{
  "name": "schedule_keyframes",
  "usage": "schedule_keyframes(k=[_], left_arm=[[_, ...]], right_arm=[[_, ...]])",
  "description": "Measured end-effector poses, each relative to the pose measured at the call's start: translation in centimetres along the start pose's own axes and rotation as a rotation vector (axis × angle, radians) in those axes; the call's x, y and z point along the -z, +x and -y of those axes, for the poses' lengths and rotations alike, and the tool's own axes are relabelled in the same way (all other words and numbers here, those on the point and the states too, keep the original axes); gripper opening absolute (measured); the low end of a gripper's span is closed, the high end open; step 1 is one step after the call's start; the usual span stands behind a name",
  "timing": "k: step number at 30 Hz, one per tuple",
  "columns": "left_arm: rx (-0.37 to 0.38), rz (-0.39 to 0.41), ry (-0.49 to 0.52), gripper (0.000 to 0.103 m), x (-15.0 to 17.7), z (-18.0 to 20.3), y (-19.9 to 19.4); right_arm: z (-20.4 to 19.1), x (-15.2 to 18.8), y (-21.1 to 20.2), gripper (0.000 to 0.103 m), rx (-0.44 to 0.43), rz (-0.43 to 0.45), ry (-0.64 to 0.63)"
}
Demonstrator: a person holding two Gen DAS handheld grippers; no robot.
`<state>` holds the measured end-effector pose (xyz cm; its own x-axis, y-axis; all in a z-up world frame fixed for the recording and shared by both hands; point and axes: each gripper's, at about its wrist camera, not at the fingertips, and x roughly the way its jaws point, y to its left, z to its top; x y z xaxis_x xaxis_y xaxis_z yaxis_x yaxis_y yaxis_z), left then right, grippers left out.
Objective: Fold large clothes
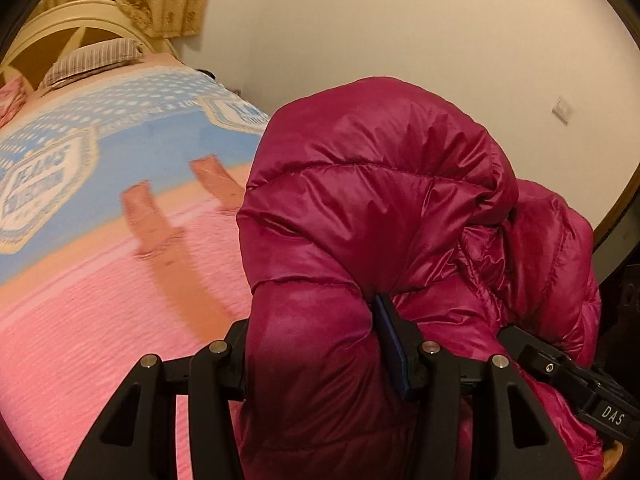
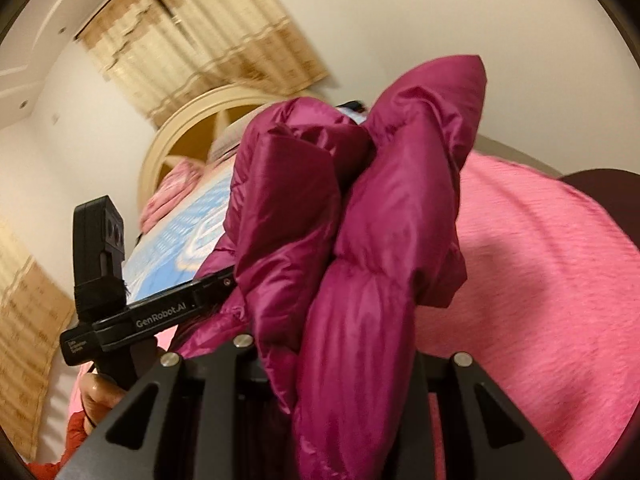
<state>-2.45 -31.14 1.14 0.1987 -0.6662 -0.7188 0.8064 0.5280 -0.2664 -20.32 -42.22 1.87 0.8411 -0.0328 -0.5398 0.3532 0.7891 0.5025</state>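
Nearest the lens in both views is the jacket (image 1: pixel 360 208), a magenta quilted puffer bunched thick against each claw. My left gripper (image 1: pixel 316 344) is clamped partway on a fat roll of it, one blue-padded finger (image 1: pixel 394 344) pressed into the fabric and the other hidden under it. My right gripper (image 2: pixel 340 364) is closed narrower on another gathered fold, its fingertips buried so I cannot see the pads themselves. The jacket hangs off both claws, lifted above the bed (image 1: pixel 100 300) rather than lying on it (nothing of it is flat yet, as far as I can see).

I judge this to be an early step: carrying or shaking the jacket out before any fold is made. The next move calls for drawing the two grips apart so the body opens, then lowering it flat onto the pink cover with room for the sleeves. The slick, airy shell may slide or spring back, so I would hold both pinches firm until it lies down.

The bed takes up most of the scene, covered in pink with a blue blanket (image 1: pixel 132 120) lettered in white. Beyond it are a plain cream wall (image 1: pixel 400 32), a tan curtain (image 2: pixel 208 40) and a rounded headboard (image 1: pixel 72 24). A striped pillow (image 1: pixel 92 58) lies at the head. Smallest, a wall switch (image 1: pixel 563 109).
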Motion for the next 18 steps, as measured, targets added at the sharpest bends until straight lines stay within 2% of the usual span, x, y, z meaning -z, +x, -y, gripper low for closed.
schedule_keyframes(k=[3,7,11,15,18], left_arm=[[-0.053,-0.040,0.031,0.052,-0.3,1.8,3.3],[-0.127,-0.093,0.045,0.052,-0.3,1.5,7.2],[-0.214,-0.074,0.078,0.053,-0.4,2.4,8.6],[-0.317,-0.035,0.130,0.061,0.3,3.4,10.1],[-0.370,0.004,0.146,0.063,0.8,4.0,10.4]], right_arm=[[2.6,-0.6,1.0,0.030,0.042,0.003,0.031],[5.3,-0.5,2.6,0.030,0.076,-0.020,0.063],[7.7,-0.6,4.3,0.030,0.089,-0.057,0.105],[8.8,-0.3,4.8,0.031,0.059,-0.064,0.138],[9.2,-0.1,4.7,0.031,0.042,-0.062,0.149]])
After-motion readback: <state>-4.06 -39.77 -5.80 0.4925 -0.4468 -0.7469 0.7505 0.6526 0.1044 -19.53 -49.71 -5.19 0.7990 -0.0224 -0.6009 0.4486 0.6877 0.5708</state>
